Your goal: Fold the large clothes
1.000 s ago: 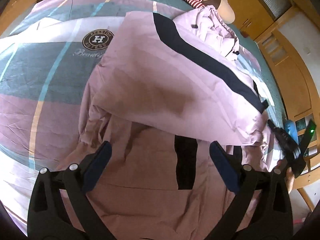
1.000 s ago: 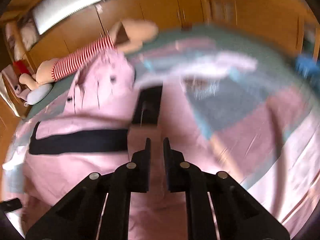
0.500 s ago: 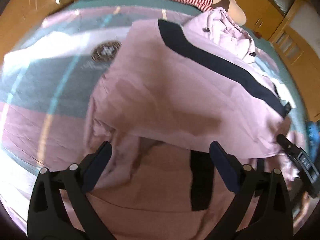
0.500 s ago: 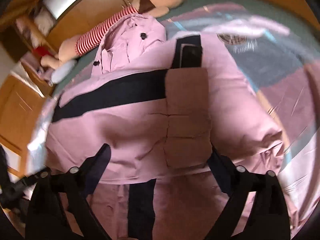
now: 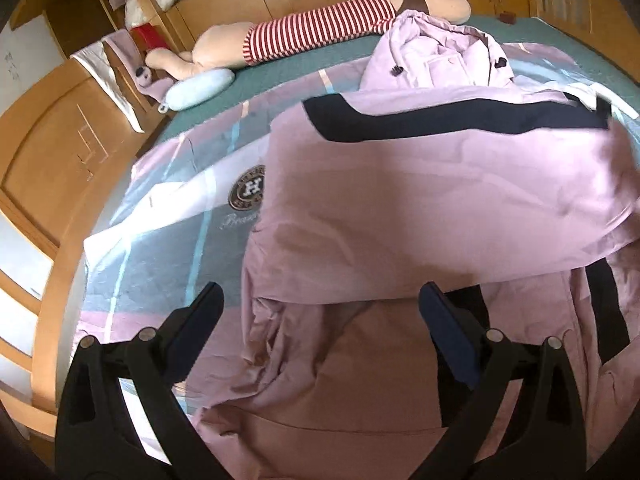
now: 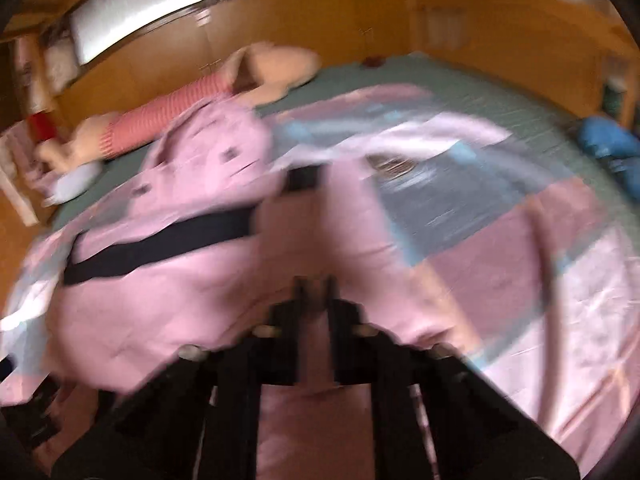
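Note:
A large pink jacket with a dark navy stripe (image 5: 420,184) lies spread on the bed, its upper part folded over the lower part, its hood toward the far side. My left gripper (image 5: 320,312) is open and empty, hovering over the jacket's near left edge. In the blurred right wrist view the jacket (image 6: 168,280) fills the middle. My right gripper (image 6: 314,284) has its fingers nearly together over the pink fabric; the blur hides whether cloth is pinched between them.
The bed has a pink, grey and teal patchwork cover (image 5: 160,216) with a round logo. A long striped plush toy (image 5: 320,28) and a pale blue pillow (image 5: 200,88) lie at the far edge. Wooden cabinets (image 5: 52,152) surround the bed. A blue object (image 6: 612,148) sits at the right.
My right gripper went from wide open half a second ago to nearly closed and is moving fast. The left view has swung left and tilted up; the left gripper stays open.

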